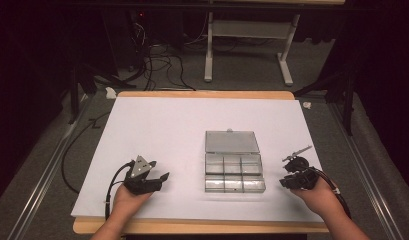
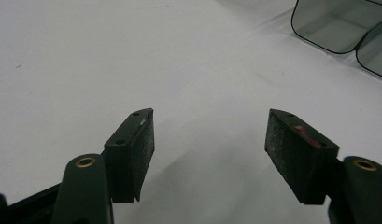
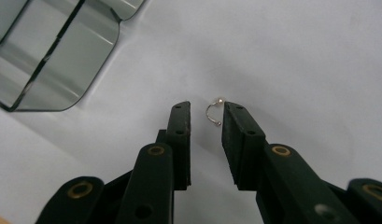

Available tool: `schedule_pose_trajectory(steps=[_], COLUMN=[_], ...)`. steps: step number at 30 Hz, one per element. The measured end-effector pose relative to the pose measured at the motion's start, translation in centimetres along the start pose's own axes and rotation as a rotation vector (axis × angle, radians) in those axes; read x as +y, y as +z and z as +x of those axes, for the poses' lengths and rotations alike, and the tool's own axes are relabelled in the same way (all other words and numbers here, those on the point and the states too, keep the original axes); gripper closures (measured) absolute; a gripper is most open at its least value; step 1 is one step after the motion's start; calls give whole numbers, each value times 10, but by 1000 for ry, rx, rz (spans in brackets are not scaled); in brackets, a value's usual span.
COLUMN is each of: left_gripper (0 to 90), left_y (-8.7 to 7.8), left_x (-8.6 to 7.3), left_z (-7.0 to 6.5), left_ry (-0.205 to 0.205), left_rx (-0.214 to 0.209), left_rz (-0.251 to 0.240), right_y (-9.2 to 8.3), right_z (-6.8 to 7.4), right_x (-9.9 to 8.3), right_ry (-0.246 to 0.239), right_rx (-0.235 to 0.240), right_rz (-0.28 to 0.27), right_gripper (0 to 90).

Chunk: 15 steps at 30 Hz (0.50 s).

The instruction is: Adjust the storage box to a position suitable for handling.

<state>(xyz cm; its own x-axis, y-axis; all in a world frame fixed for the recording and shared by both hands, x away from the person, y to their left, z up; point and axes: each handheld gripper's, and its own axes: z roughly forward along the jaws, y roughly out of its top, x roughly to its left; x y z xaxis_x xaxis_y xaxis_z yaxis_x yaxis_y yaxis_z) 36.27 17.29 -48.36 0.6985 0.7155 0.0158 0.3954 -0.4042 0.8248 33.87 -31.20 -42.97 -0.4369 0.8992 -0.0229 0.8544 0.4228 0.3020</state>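
Note:
A small curved metal hook with a pale bead [image 3: 214, 111] lies on the white table top [image 1: 162, 125]. It sits between the tips of my right gripper [image 3: 206, 112], close against the right pad [image 3: 231, 135] and apart from the left one. Those jaws stand narrow but open. In the high view my right gripper [image 1: 287, 172] is just right of a clear compartment box [image 1: 234, 172], whose lid [image 1: 231, 142] lies open behind it. My left gripper [image 1: 161, 170] rests left of the box, jaws wide open [image 2: 209, 140] and empty.
The clear box's rounded compartments show at the top right of the left gripper view [image 2: 338, 23] and the top left of the right gripper view [image 3: 53, 56]. The table's wooden front edge [image 1: 202, 227] runs under both forearms.

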Motion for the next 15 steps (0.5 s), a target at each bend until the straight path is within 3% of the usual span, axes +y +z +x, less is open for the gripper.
schedule_pose_trajectory(steps=[6, 15], left_gripper=[337, 338], left_y=[0, 0], left_x=[0, 0], left_z=[0, -1], left_ry=[2, 4], left_rx=[2, 3], left_rz=[-1, 0], right_y=[7, 15], right_z=[-7, -11], right_x=[9, 16], right_ry=[0, -6], right_rx=[4, 16], right_rz=[55, 89], right_gripper=[738, 750])
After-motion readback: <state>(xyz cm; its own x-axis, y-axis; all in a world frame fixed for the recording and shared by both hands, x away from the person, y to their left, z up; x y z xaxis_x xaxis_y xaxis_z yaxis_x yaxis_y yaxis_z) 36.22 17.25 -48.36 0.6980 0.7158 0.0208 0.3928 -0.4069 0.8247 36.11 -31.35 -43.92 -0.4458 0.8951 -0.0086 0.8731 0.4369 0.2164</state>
